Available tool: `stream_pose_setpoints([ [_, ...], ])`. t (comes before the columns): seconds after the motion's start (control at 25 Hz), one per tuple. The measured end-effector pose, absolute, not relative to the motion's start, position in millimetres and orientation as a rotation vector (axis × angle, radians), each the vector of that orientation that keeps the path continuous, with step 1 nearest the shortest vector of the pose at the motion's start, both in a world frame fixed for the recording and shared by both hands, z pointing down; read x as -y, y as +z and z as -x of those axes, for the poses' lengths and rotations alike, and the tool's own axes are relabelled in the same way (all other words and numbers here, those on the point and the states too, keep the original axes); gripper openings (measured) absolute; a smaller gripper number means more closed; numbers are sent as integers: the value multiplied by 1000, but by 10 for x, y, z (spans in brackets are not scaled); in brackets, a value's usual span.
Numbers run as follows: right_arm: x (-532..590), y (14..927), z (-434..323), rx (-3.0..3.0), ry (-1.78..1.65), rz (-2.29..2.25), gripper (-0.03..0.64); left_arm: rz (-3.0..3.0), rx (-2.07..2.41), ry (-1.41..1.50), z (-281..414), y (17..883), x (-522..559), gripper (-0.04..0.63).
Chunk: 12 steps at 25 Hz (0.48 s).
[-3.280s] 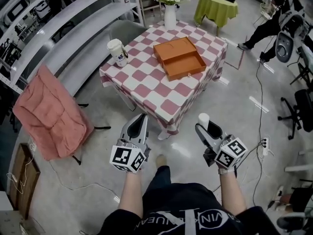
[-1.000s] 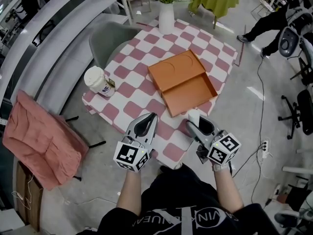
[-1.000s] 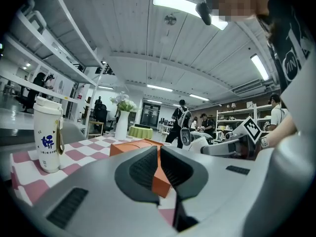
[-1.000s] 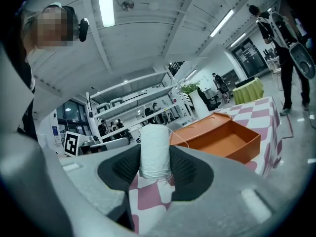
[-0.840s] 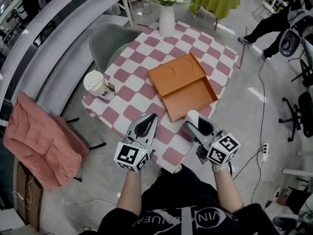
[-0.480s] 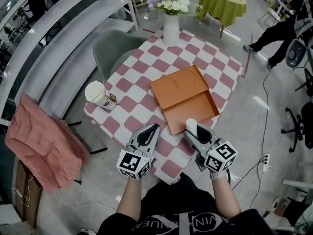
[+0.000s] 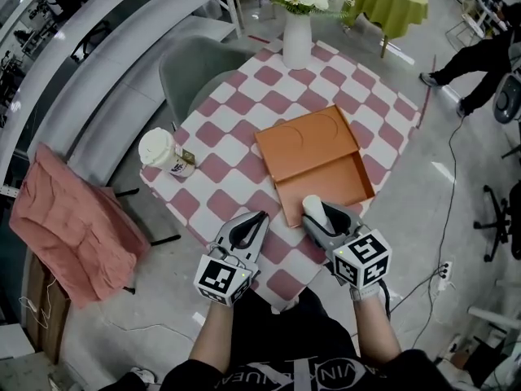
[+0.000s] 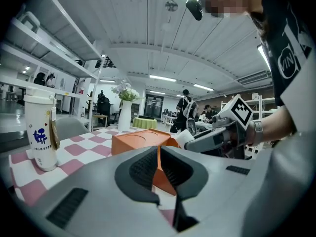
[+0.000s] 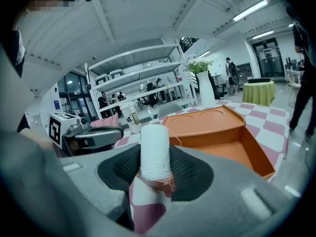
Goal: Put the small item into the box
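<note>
- While the right gripper [image 9: 155, 174] is clamping a white spool of thread [image 9: 155, 149] upright between its 2 pads, the spool is sitting in the lower centre of the right gripper view, with its top poking above the jaws.
- In the head view, the spool is hovering at the near rim of the orange box [image 7: 321, 157], which is lying open in the middle of the frame with its lid folded back.
- The left gripper [image 8: 159, 164] is hanging just left of the right one, with its jaws pressing nearly together on nothing.
- A paper cup [image 7: 159, 149] is standing at the left of the checkered table [image 7: 236, 149], well apart from the box.
</note>
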State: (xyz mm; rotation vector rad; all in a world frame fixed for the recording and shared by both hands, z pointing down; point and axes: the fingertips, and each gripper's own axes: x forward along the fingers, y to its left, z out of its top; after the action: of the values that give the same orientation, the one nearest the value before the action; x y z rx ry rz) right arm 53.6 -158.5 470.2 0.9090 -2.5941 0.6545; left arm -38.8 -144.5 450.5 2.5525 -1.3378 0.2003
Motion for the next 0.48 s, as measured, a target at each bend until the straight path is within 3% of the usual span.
stream_pose_setpoints([
  [0.48, 1745, 4851, -414, 2405, 527, -868, 179, -2662, 1176, 275, 249, 4656, 1834, 23],
])
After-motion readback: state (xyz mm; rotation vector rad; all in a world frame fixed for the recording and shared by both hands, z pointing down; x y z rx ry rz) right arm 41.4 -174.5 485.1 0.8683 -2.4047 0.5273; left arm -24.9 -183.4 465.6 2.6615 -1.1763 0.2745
